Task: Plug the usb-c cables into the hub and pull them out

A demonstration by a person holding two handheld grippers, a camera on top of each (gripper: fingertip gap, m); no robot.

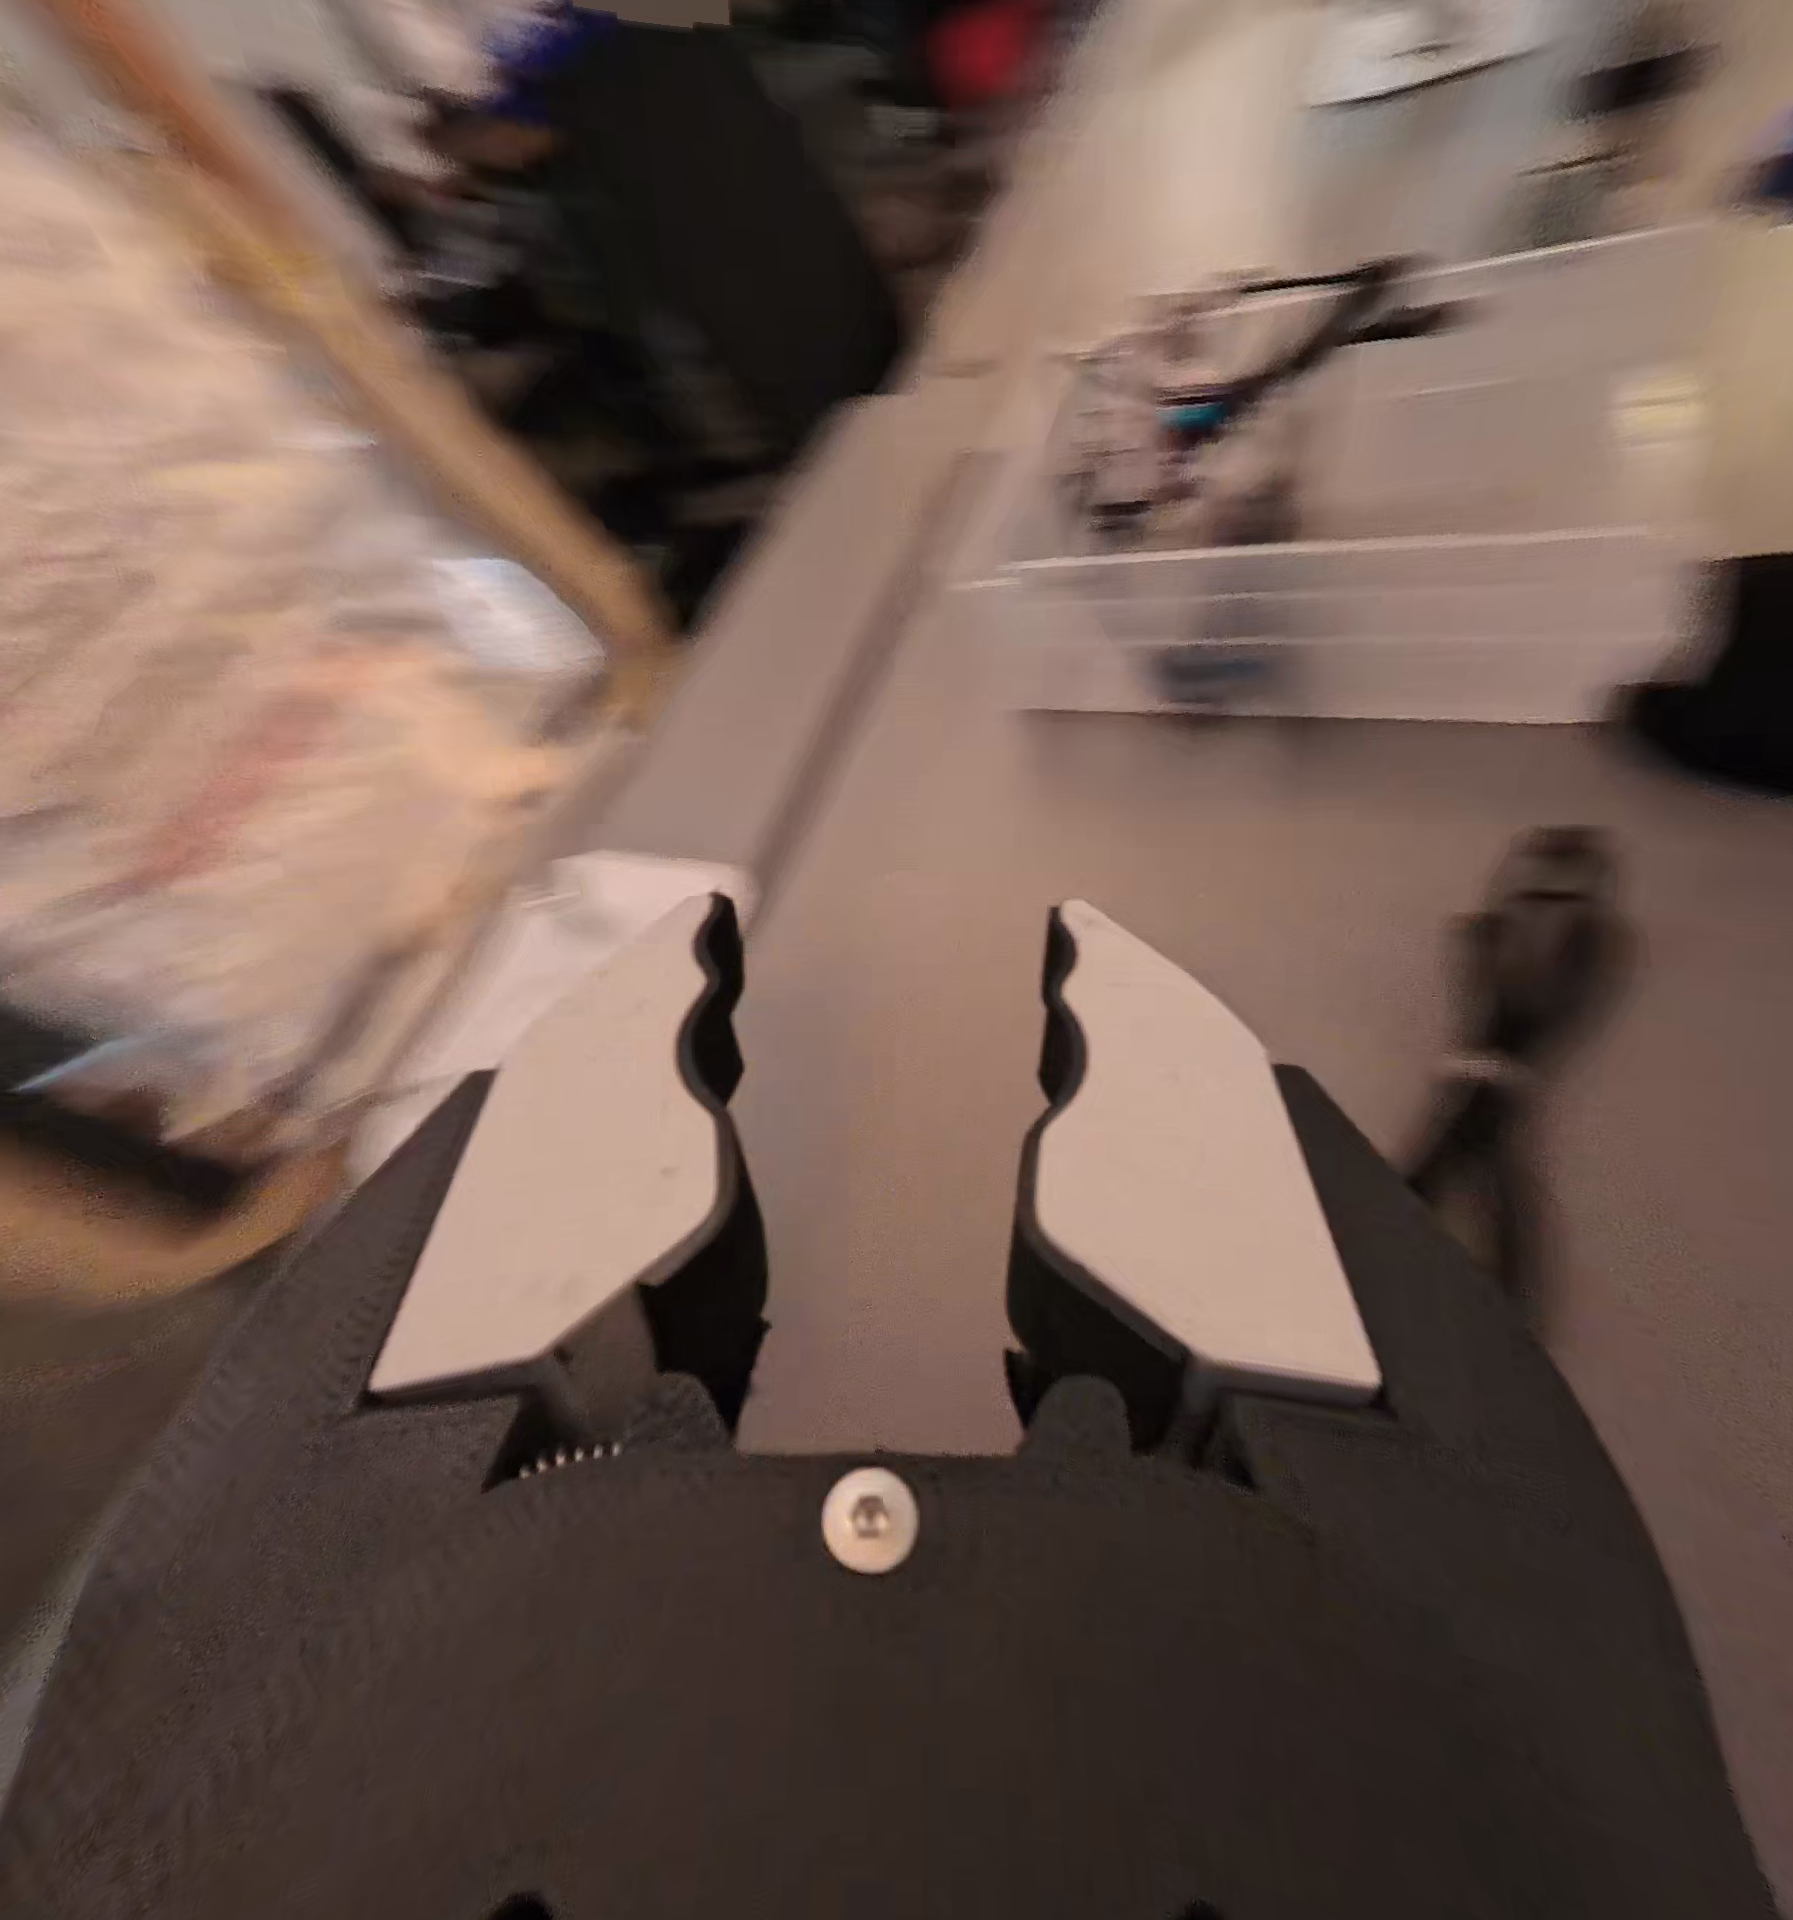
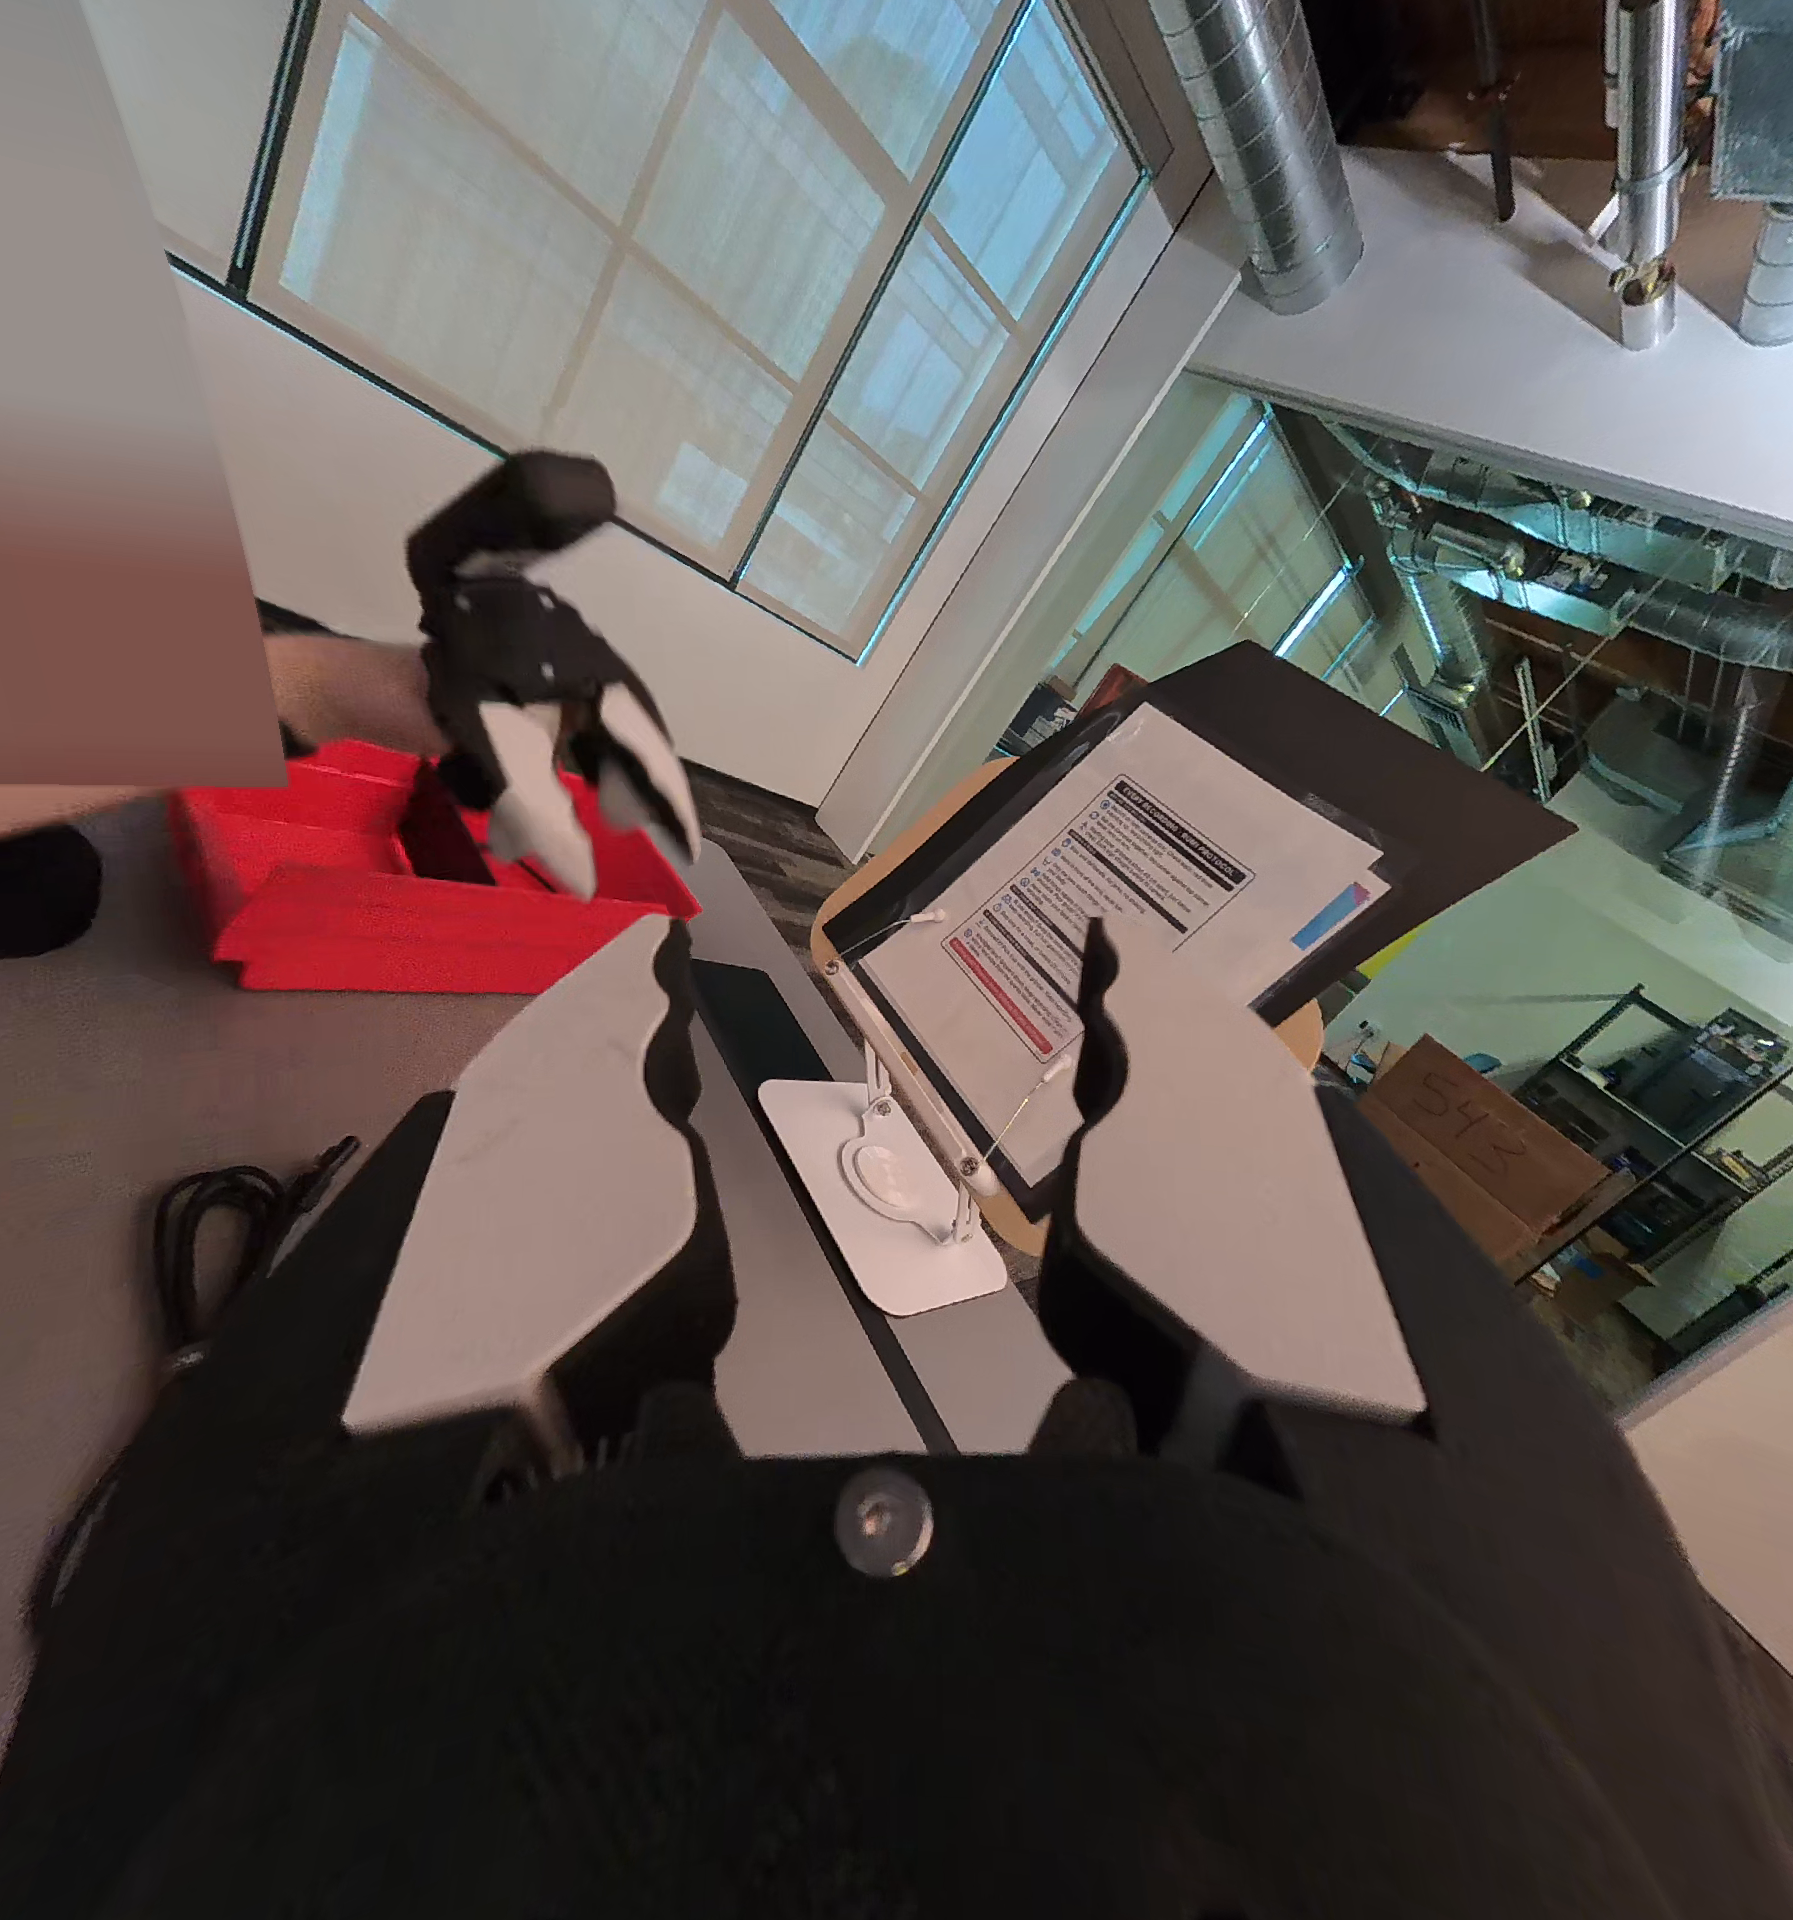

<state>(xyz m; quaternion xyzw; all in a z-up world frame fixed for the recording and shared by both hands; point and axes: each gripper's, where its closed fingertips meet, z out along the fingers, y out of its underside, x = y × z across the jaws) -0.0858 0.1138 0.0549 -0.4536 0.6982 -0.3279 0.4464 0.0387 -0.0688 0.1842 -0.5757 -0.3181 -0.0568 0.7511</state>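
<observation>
Left gripper (image 1: 894,914): fingers apart, nothing between them — only bare grey worktop (image 1: 1131,935) shows in the gap. The left wrist view is heavily motion-blurred. A dark blurred object (image 1: 1531,935) lies on the worktop right of the right fingertip; can't tell what it is. To the left sits a pale blurred mass with a tan strip across it, also unidentifiable.

Right gripper (image 2: 881,945): fingers apart, holding nothing. It is tilted up, looking over the worktop's far edge toward a window (image 2: 663,312) and ceiling ducts (image 2: 1276,156).

In the right wrist view the left gripper (image 2: 617,842) hangs in the air over the red tray (image 2: 372,914), tips pointing down, fingers spread, nothing in them. A forearm (image 2: 341,675) runs in behind it.

USB-c cable (image 2: 211,1236) — a black coil lying on the worktop near its left side, just beside the right gripper's left finger, with one connector end pointing up and right. Not gripped by either tool. The hub can't be made out in either view.

The red tray sits toward the far left of the worktop. A white stand (image 2: 892,1195) at the worktop's far edge carries a tilted black board with a printed sheet (image 2: 1131,904) on it.
</observation>
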